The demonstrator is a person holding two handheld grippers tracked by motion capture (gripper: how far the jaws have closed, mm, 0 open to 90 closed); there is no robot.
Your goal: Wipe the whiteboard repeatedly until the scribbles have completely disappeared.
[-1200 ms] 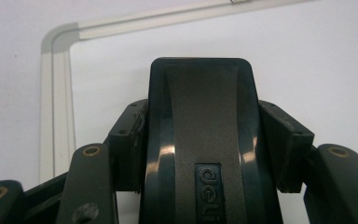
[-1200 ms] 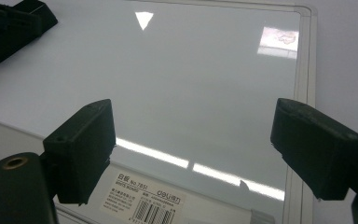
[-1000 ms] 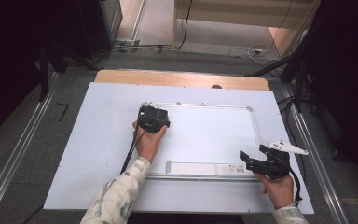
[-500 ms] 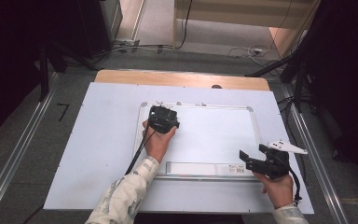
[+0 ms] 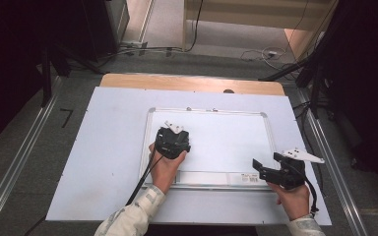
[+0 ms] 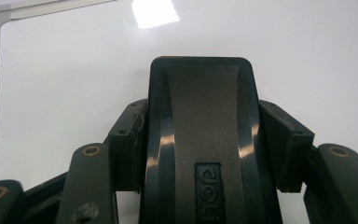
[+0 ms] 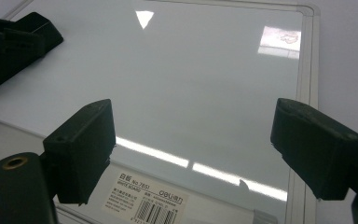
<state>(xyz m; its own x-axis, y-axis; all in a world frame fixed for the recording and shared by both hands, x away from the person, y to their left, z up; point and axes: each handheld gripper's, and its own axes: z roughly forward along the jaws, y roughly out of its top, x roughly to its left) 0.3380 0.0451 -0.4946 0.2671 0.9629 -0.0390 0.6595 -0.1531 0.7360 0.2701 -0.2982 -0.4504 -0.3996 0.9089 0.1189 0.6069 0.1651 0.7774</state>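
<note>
Glossy smooth whiteboard (image 7: pixel 200 88), pale metal-look frame, matt black plastic eraser (image 6: pixel 203 140)

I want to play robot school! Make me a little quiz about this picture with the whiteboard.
1. True or false: the left gripper is shut on a black plastic board eraser.
2. What lies under both grippers?
A) a green mat B) a white, silver-framed whiteboard C) a wooden tray
3. Fill in: the right gripper has its jaws ____, with nothing between them.

Key: 1 true; 2 B; 3 open.
</note>
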